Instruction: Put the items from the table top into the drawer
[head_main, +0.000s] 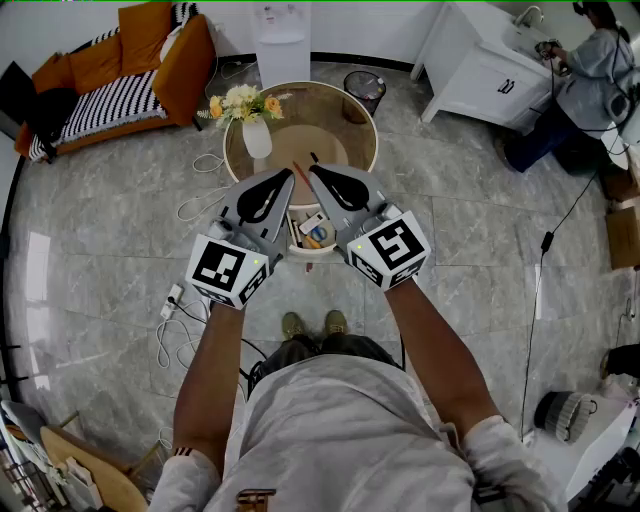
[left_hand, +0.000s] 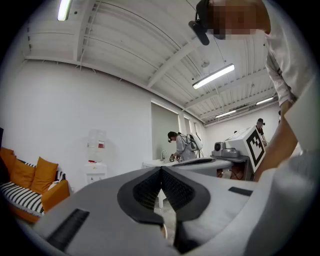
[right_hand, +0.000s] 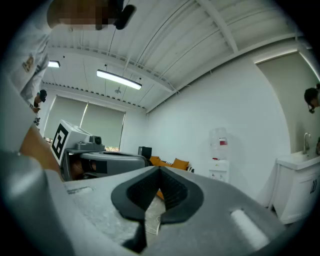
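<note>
Both tools are level, side by side over the near edge of the round desk (head_main: 352, 108), tips pointing away from us and angled in toward each other; they're close, with a small gap between them in head view. Left tool (head_main: 287, 176): jaws fully together, ribbed pads meeting, nothing between them; the left gripper view shows only floor in the slit below. Right tool (head_main: 314, 170): same, jaws together and empty, confirmed in the right gripper view. Each tool's cam catches the other's marker cube off to the side. The drawer (head_main: 310, 252) is white, sits under the desk's near edge, and is pulled open toward us; in head view it shows between the two tools. Items (head_main: 314, 231) are inside the drawer: one white and one orange/blue, too small to ID. On the glass desk top we see a white vase (head_main: 257, 138) w/ flowers (head_main: 240, 102) at the left side. A thin reddish streak shows near the tool tips; we can't tell if it's on top or under the glass. Surroundings: orange sofa (head_main: 120, 60) far left, water dispenser (head_main: 281, 38) behind the desk, bin (head_main: 362, 92) just right of it, white cabinet (head_main: 478, 78) w/ sink far right w/ another person (head_main: 592, 70) at it, and cables (head_main: 190, 205) on the floor left of the desk.
</note>
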